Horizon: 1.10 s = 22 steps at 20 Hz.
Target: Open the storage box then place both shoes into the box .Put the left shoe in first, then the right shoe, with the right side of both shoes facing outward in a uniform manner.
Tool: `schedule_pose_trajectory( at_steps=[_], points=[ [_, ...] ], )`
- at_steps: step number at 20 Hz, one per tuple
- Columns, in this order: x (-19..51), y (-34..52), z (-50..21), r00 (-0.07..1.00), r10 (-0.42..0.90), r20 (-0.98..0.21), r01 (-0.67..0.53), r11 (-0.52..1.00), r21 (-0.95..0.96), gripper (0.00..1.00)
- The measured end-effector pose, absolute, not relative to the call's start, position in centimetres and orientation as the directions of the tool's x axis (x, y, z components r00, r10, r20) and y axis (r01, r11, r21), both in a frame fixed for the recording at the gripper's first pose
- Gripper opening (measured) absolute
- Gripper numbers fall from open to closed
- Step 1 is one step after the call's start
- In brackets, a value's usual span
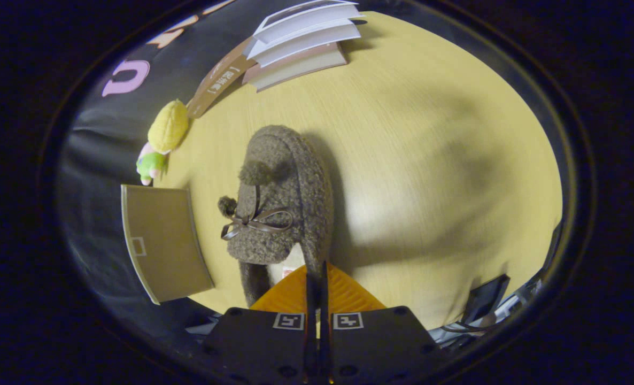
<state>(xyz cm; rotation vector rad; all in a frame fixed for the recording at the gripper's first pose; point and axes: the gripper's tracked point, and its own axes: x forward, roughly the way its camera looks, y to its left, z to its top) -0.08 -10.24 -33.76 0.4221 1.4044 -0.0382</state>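
A fuzzy brown slipper (285,198) with pom-poms and a thin ribbon bow hangs from my gripper (317,278), toe pointing away from me, above the wooden table (429,160). My two orange fingers (295,294) are closed together on the right side wall of its heel opening, pinching the fabric. The slipper's pale inner lining shows just ahead of the fingers. A brown cardboard storage box (162,240) sits just left of the slipper, at the table's edge; only one flat brown face shows, and I cannot tell whether it is open.
A stack of books (301,48) lies at the far end of the table, with a brown paper strip (218,83) leaning beside it. A yellow and green plush toy (162,139) sits beyond the box. Dark cables and equipment (488,305) lie to my right.
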Motion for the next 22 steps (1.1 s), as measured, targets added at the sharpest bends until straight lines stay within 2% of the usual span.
schedule_pose_trajectory(
  at_steps=[6,13,19,22],
  points=[
    [0.8,-5.9,-29.0,0.266,0.375,-0.888,0.307,0.840,0.447,0.06],
    [2.0,3.0,-21.4,0.316,0.509,-0.801,0.157,0.804,0.573,0.06],
    [1.9,16.1,-15.3,0.274,0.682,-0.678,0.037,0.697,0.716,0.05],
    [1.6,22.1,-15.0,0.236,0.705,-0.669,-0.005,0.689,0.725,0.05]
  ],
)
